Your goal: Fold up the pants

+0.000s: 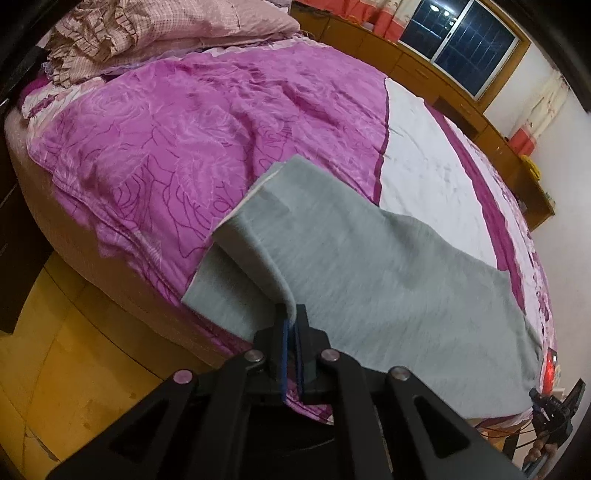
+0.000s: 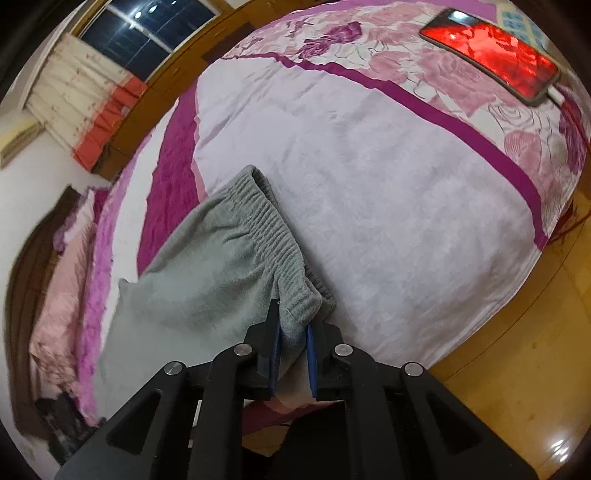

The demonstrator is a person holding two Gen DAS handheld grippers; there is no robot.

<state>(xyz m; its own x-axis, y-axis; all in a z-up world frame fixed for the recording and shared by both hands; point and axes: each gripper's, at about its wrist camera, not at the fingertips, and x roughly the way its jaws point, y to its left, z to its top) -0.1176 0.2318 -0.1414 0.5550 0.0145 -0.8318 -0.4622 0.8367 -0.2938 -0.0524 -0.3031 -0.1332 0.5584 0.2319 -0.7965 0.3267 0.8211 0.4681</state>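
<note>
Grey sweatpants (image 1: 369,280) lie across the near part of the bed. My left gripper (image 1: 291,317) is shut on the leg-end edge of the pants, which is lifted into a fold ridge. In the right wrist view the pants (image 2: 207,280) show their elastic waistband (image 2: 273,240). My right gripper (image 2: 293,325) is shut on the near corner of the waistband. The right gripper also shows at the lower right edge of the left wrist view (image 1: 554,410).
The bed carries a magenta rose-patterned blanket (image 1: 184,147) and a white sheet (image 2: 388,184). A phone with a red screen (image 2: 491,55) lies on the bed's far right. Pink pillows (image 1: 147,33) sit at the head. Wooden floor (image 1: 55,350) borders the bed.
</note>
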